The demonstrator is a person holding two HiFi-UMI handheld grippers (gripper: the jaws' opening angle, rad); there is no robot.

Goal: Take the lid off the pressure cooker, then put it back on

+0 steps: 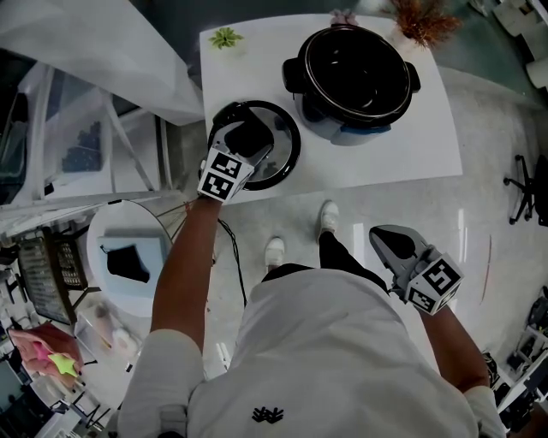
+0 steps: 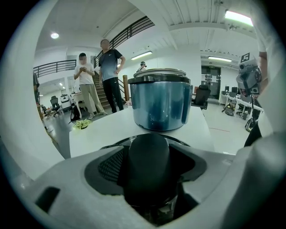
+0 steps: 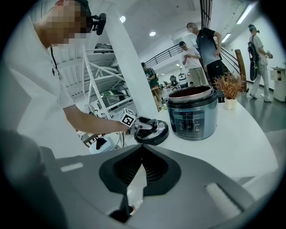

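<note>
The round black lid (image 1: 281,158) lies flat on the white table (image 1: 411,145), to the left of the open blue-grey pressure cooker (image 1: 355,81). My left gripper (image 1: 248,137) reaches over the lid. Its jaws straddle the lid's black handle (image 2: 149,165) without clamping it, the pads close on either side. The cooker (image 2: 161,105) stands just beyond the lid. My right gripper (image 1: 387,241) hangs off the table's near side, by my right hip, shut with nothing in it. From there it looks toward the lid (image 3: 156,133) and the cooker (image 3: 193,112).
A small green plant (image 1: 225,38) and a pot of dried reddish plant (image 1: 421,21) stand at the table's far edge. A round white stand (image 1: 128,248) and a metal rack are to my left, an office chair (image 1: 527,184) to the right. Several people (image 2: 103,76) stand beyond.
</note>
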